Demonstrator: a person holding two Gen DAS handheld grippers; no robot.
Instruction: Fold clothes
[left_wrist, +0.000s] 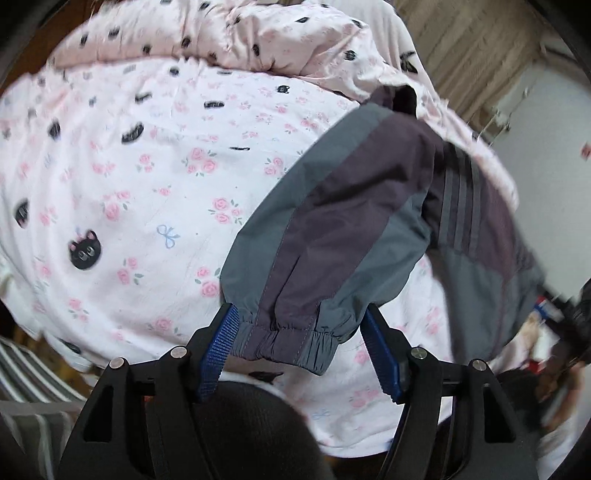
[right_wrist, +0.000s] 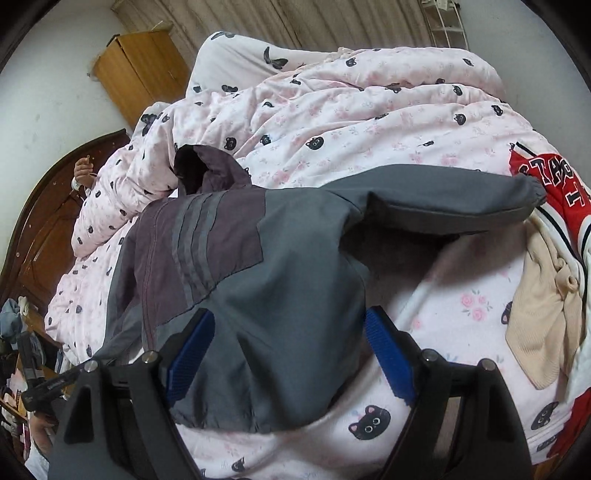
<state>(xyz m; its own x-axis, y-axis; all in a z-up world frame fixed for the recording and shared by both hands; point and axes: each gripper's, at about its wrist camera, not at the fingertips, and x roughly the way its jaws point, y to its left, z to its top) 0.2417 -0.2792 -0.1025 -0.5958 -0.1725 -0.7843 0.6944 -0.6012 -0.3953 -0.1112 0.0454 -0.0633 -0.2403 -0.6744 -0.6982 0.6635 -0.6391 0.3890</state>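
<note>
Jacket (left_wrist: 343, 221) cuff btwn wide left tool (left_wrist: 301, 347) pads, hem btwn wide right tool (right_wrist: 286, 354)

Jacket (right_wrist: 236, 266) on bedsheet (right_wrist: 461, 295), quilt (right_wrist: 332, 110) behind; clothes pile (right_wrist: 546, 229) right (cabinet (right_wrist: 140, 74) far-left bkgd).

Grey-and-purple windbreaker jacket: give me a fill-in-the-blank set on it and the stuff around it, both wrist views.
1. The grey-and-purple windbreaker jacket lies on a pink floral bedsheet printed with black ____ faces.
2. Between the left tongs sits the jacket's elastic ____.
3. The purple chest panel carries ____ grey stripes.
4. Right of the jacket lies a ____ lettered garment.

Missing: cat; cuff; three; red
</note>
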